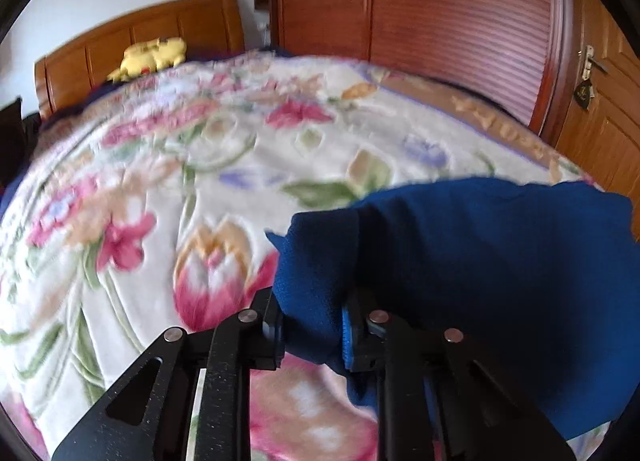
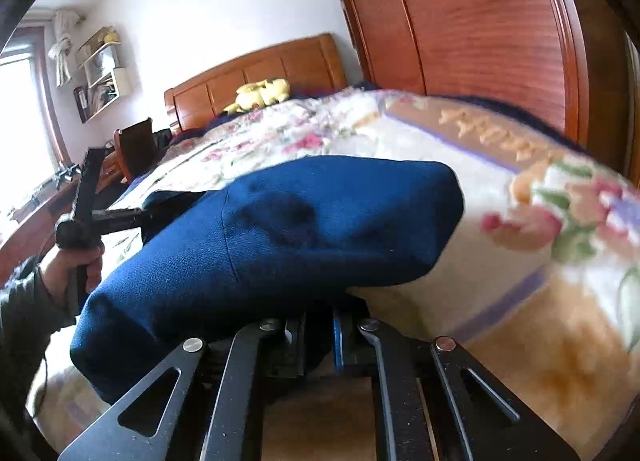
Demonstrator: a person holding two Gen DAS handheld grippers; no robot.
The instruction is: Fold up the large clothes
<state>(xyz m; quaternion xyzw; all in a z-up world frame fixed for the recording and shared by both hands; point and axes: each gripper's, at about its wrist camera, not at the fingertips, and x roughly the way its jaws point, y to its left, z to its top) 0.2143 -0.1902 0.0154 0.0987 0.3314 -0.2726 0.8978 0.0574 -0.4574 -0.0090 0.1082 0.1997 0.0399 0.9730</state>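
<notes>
A dark blue garment (image 1: 480, 261) is held up over a bed with a floral blanket (image 1: 200, 181). My left gripper (image 1: 314, 325) is shut on one folded edge of it. My right gripper (image 2: 318, 335) is shut on another edge of the same garment (image 2: 300, 229), which bulges forward over the fingers and hides their tips. In the right wrist view the left gripper (image 2: 132, 217) shows at the left, held in a hand, with its tips buried in the cloth.
A wooden headboard (image 1: 140, 37) with a yellow plush toy (image 1: 152, 55) stands at the far end of the bed. A slatted wooden wardrobe (image 1: 440, 5) and a door (image 1: 600, 101) are on the right. A chair (image 2: 134, 149) and a desk are to the left of the bed.
</notes>
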